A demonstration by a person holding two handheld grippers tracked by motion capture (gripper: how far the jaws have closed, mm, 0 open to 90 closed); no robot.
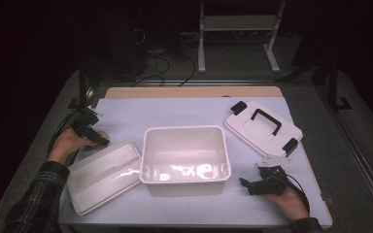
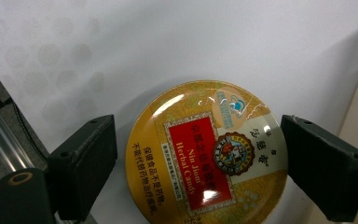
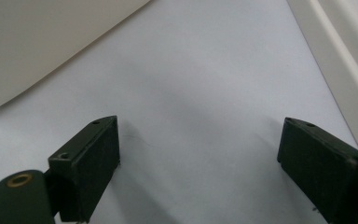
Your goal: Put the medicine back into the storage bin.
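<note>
We see the left gripper (image 1: 93, 130) at about nine o'clock on the white table cover (image 1: 175, 109), held in the person's left hand (image 1: 70, 141). In the left gripper view a round yellow candy tin (image 2: 207, 151) with a red label lies flat on the cover between the two black jaws. The jaws stand wide, a narrow gap showing on the left side of the tin, while the right jaw sits just beside its rim; we take the fingers as released, not pressing on the tin. In the high view the tin (image 1: 102, 134) peeks out just beside the gripper, near the ten o'clock corner of the flat white tray (image 1: 104, 175).

A deep white bin (image 1: 184, 160) sits in the middle of the table. Its lid (image 1: 263, 127), with a black handle and black clasps, lies at about two o'clock.

The right gripper (image 1: 252, 185) rests at about four o'clock, just beside the bin, in the person's right hand (image 1: 289, 201). In the right gripper view its jaws stand wide apart over bare cover, released.
</note>
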